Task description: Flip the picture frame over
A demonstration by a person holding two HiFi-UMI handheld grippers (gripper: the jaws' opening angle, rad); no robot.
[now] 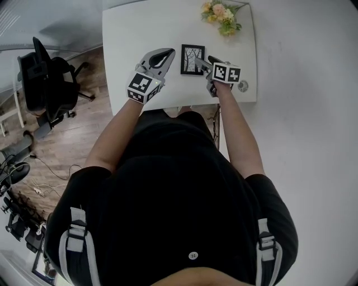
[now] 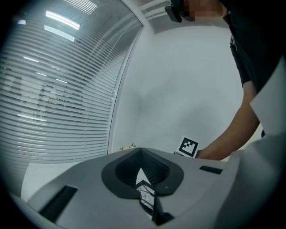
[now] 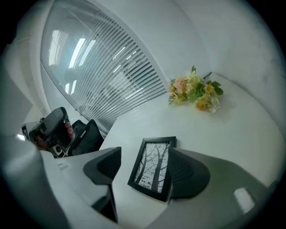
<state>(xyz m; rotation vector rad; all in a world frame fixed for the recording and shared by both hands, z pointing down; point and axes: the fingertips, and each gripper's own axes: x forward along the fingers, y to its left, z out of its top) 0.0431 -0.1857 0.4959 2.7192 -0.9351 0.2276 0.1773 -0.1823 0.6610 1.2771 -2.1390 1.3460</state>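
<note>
The black picture frame (image 1: 192, 59) lies flat on the white table (image 1: 140, 33) with its tree picture facing up. My right gripper (image 1: 206, 63) is at the frame's right edge, open. In the right gripper view the frame (image 3: 154, 166) sits between the two jaws of the right gripper (image 3: 142, 163); the right pad overlaps the frame's right rim and the left pad stands apart from it. My left gripper (image 1: 169, 52) hovers just left of the frame, its tips together and nothing held. In the left gripper view the shut left gripper (image 2: 142, 152) shows a sliver of the frame (image 2: 146, 197) through its pad gap.
A small bunch of flowers (image 1: 222, 15) lies at the table's far right corner, also in the right gripper view (image 3: 195, 91). A small round object (image 1: 243, 86) sits near the right front edge. A black office chair (image 1: 45, 84) stands on the wooden floor to the left.
</note>
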